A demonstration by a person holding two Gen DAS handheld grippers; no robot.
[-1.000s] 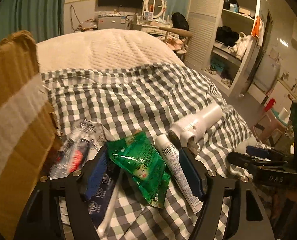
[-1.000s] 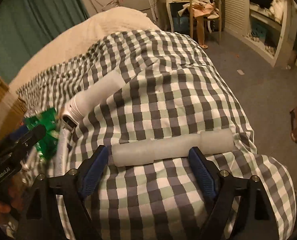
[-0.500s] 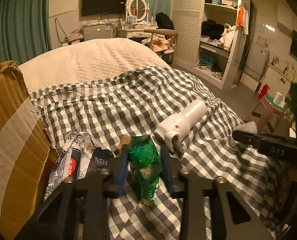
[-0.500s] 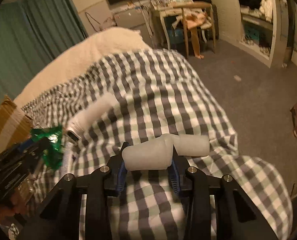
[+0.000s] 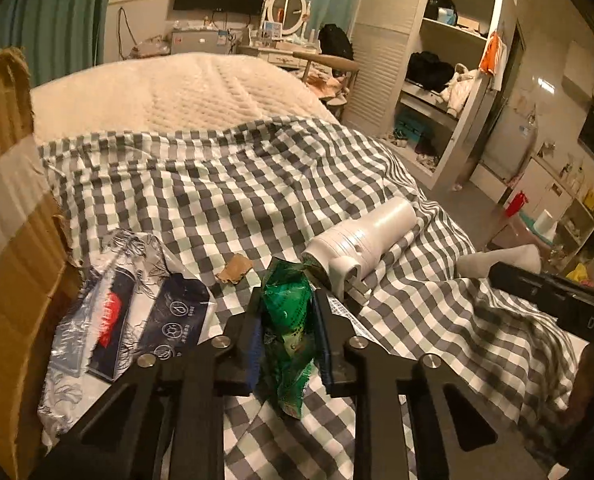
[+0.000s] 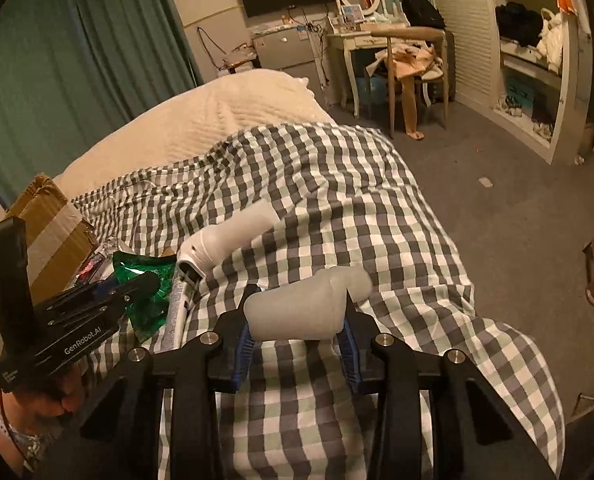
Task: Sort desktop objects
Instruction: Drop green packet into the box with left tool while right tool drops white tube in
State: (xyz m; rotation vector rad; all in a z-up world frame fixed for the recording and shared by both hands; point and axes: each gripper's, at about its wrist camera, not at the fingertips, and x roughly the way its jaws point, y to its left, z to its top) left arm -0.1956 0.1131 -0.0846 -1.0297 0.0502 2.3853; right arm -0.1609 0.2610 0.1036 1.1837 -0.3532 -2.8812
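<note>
Cardboard box (image 5: pixel 5 216) beside packets (image 5: pixel 129 312)

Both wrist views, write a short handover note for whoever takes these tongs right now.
Left tongs: shut on the green packet, just above the checked cloth.
Right tongs: shut on the translucent tube, lifted off the cloth.
On the cloth: white bottle, printed sachets, toothpaste tube. Cardboard box stands at left.
Done: two grasps. Left: nothing is sorted yet.
</note>
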